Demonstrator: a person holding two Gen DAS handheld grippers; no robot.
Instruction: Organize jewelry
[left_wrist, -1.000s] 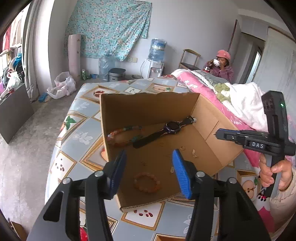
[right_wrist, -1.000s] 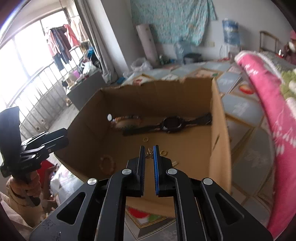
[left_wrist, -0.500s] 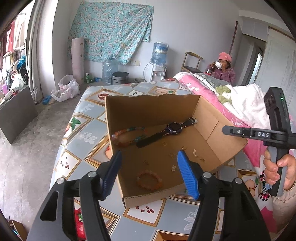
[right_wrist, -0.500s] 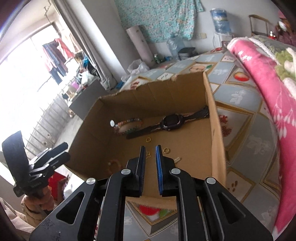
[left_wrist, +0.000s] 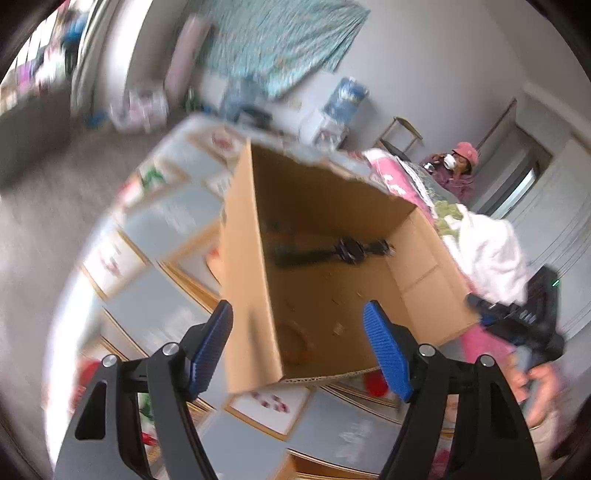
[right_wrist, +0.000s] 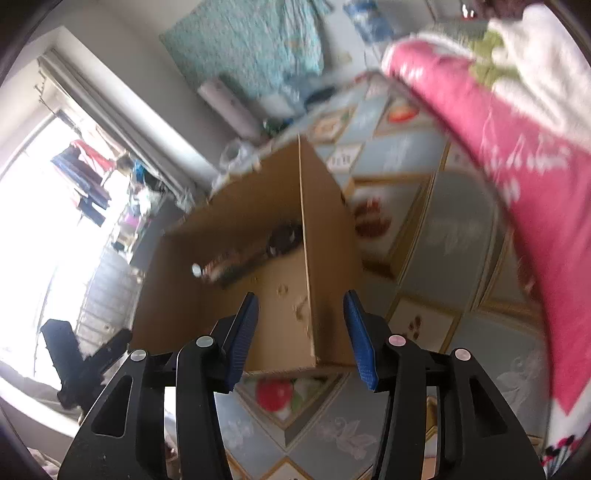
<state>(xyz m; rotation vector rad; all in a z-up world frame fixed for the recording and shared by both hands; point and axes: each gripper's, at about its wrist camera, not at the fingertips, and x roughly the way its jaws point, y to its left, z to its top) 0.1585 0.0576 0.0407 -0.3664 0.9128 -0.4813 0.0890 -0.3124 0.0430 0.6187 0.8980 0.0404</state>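
An open cardboard box (left_wrist: 332, 206) stands on the patterned table; it also shows in the right wrist view (right_wrist: 236, 280). Inside lie a black watch (left_wrist: 347, 249), a beaded bracelet (left_wrist: 295, 343) near the front, a multicoloured bracelet (right_wrist: 218, 264) by the far wall, and small gold pieces (right_wrist: 282, 290) on the floor. My left gripper (left_wrist: 299, 347) is open and empty, near the box's front left corner. My right gripper (right_wrist: 301, 336) is open and empty, straddling the box's right wall. Both views are blurred.
The table (left_wrist: 162, 317) has a blue tiled cloth with fruit prints. A pink blanket (right_wrist: 517, 155) lies along its right side. A person in a pink hat (left_wrist: 461, 166) sits at the back. The other gripper (left_wrist: 532, 314) shows at right.
My right gripper has opened from shut and shifted to the box's right wall. My left gripper has swung left toward the box's left corner. Both views have tilted.
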